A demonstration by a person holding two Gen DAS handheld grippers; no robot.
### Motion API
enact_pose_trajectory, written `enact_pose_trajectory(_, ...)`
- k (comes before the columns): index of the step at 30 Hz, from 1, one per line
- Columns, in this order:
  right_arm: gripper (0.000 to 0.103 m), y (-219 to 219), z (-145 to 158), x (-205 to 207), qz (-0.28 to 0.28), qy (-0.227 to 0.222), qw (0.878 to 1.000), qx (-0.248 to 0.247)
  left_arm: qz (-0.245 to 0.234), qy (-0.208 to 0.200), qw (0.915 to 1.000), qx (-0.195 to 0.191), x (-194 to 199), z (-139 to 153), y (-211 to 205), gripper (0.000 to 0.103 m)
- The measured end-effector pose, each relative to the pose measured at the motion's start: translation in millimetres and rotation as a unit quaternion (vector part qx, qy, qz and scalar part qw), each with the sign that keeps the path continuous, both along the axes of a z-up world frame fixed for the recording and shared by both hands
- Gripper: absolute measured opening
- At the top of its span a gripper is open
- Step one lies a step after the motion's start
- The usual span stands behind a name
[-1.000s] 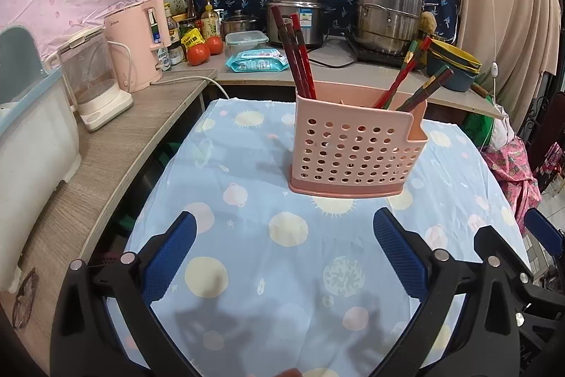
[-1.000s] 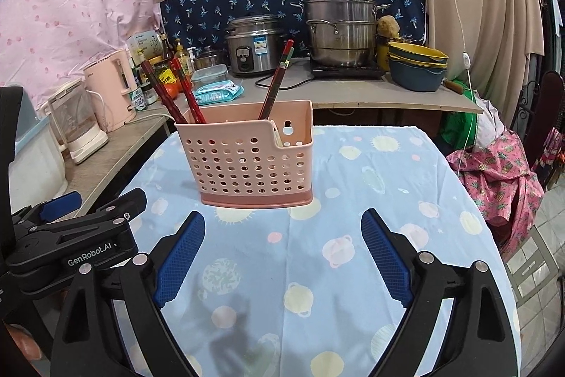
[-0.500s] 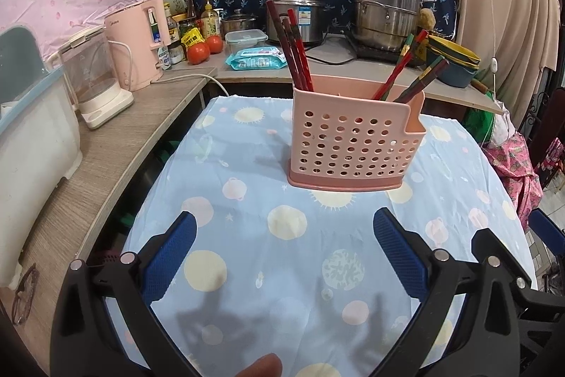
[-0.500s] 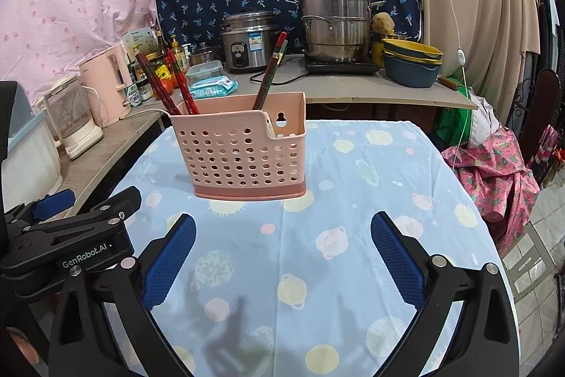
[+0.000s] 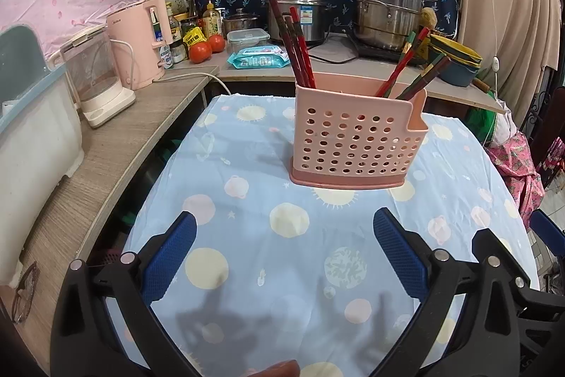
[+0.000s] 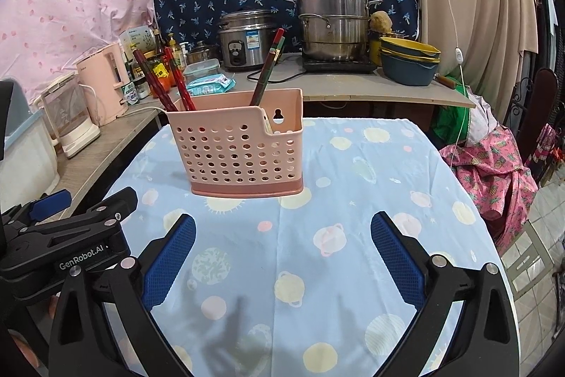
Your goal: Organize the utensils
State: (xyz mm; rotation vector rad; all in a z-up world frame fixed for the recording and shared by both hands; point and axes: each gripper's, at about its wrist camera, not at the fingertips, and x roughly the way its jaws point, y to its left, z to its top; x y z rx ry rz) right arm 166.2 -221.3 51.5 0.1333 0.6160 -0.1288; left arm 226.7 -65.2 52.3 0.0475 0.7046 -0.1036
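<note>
On left gripper (image 6: pixel 53 218) body — "GenRobot.AI"; both grippers' fingers (image 6: pixel 169 257) released, empty.

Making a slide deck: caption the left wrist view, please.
Open left gripper hovers before a pink utensil holder of chopsticks on a planet-print tablecloth.

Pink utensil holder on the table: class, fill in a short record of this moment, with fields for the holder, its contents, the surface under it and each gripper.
holder: pink utensil holder, perforated, upright
contents: chopsticks leaning out at both ends
surface: blue patterned tablecloth
left gripper: open, empty, short of the holder
right gripper: jaws just opened wide, nothing between them
</note>
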Motion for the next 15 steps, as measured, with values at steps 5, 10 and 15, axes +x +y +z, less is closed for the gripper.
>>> enact_pose_trajectory(5, 0.096, 0.4, -0.6, 0.1, 0.0, 0.001, 1.0, 0.0, 0.002, -0.001, 1.0, 0.004, -0.7, -0.5, -0.2, 0.096)
enact_pose_trajectory(10, 0.096, 0.8, -0.4, 0.3, 0.0, 0.001, 1.0, 0.0, 0.002, 0.001, 1.0, 0.008, -0.7, -1.3, -1.4, 0.096)
enact_pose_trajectory(15, 0.096, 0.9, -0.4, 0.3, 0.0, 0.001, 1.0, 0.0, 0.001, 0.003, 1.0, 0.008, 0.4, -1.5, -2.1, 0.096)
